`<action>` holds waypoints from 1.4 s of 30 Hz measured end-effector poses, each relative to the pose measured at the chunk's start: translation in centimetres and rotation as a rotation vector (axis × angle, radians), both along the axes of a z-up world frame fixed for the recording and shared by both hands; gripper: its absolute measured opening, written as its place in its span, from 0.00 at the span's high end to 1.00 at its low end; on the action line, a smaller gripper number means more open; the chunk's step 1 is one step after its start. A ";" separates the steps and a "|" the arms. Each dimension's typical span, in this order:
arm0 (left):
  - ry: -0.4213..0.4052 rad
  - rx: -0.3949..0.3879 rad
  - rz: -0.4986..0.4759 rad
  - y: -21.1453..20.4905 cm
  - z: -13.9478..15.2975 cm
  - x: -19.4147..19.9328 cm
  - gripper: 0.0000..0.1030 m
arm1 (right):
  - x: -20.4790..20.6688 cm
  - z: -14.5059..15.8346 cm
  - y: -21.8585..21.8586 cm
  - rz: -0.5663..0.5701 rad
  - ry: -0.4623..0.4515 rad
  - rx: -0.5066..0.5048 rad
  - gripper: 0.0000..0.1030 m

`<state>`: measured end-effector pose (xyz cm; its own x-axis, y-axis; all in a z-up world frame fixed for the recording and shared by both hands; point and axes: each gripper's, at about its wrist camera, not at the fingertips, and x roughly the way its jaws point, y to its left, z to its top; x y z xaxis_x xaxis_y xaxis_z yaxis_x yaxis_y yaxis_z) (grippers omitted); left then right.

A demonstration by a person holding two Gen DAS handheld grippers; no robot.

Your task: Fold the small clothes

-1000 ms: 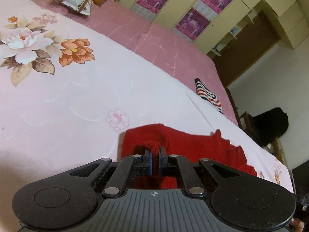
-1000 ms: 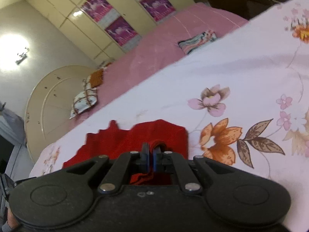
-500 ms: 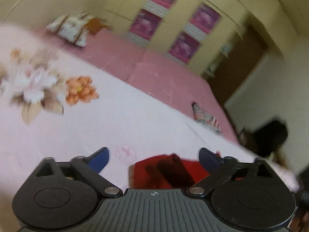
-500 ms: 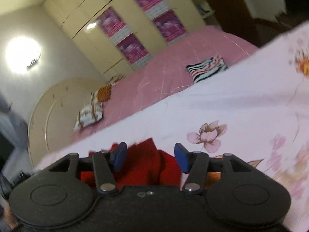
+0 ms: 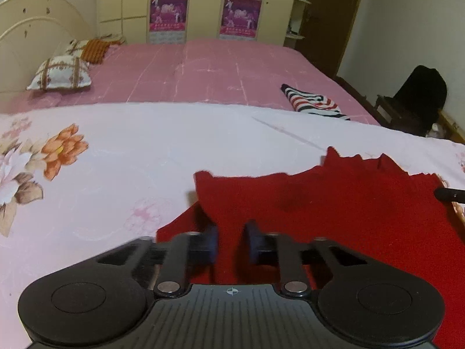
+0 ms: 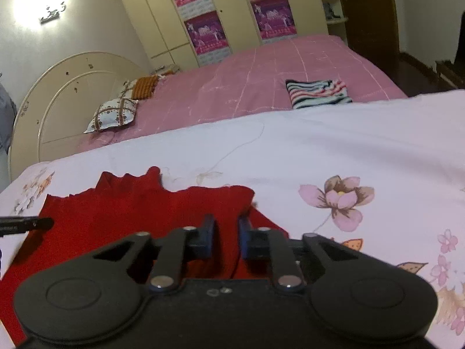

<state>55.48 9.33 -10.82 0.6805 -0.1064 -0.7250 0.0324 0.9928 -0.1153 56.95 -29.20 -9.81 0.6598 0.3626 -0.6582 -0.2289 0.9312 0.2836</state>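
Lying spread on the white floral sheet (image 5: 151,145), the red garment (image 5: 334,203) is sitting under both claws. Left gripper (image 5: 231,240) and right gripper (image 6: 225,237), wide open half a second ago, are now narrowing, each gapped around red cloth.

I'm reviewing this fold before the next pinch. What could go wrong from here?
Both the left gripper and right gripper sit partly open over the red garment; closing may also pinch the floral sheet beneath. The ragged far edge could fold unevenly.
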 end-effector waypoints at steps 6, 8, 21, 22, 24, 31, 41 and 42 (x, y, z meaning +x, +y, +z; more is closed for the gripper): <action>-0.102 -0.021 0.046 1.2 1.0 -1.2 0.94 | -1.2 1.8 -1.1 -0.021 -0.102 -0.011 0.94; -0.103 -0.016 0.057 1.5 0.9 -0.9 0.94 | -1.4 2.2 -1.5 -0.028 -0.113 0.000 0.94; -0.057 0.124 0.043 0.2 0.6 -0.4 0.56 | -0.7 0.7 -0.6 -0.074 -0.056 -0.088 0.74; -0.085 0.138 0.051 -0.1 1.1 -0.8 0.43 | -0.8 0.9 -0.8 -0.089 -0.066 -0.086 0.74; -0.151 0.172 0.045 -1.0 2.2 -1.4 0.30 | -1.0 1.2 -1.4 -0.106 -0.079 -0.068 0.74; -0.201 0.148 -0.050 -4.6 4.0 -1.3 0.30 | -1.6 2.7 0.7 -0.031 -0.120 -0.031 0.74; -0.109 -0.021 -0.087 -9.7 2.2 0.8 0.30 | 0.5 2.0 9.6 0.156 -0.105 -0.129 0.73; -0.086 -0.039 -0.083 -9.8 1.5 1.0 0.30 | 0.4 1.7 10.3 0.170 -0.100 -0.131 0.73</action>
<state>56.49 -0.50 -9.36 0.7281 -0.1918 -0.6582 0.1256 0.9811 -0.1469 57.39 -18.87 -8.14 0.6609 0.3901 -0.6411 -0.4065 0.9042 0.1312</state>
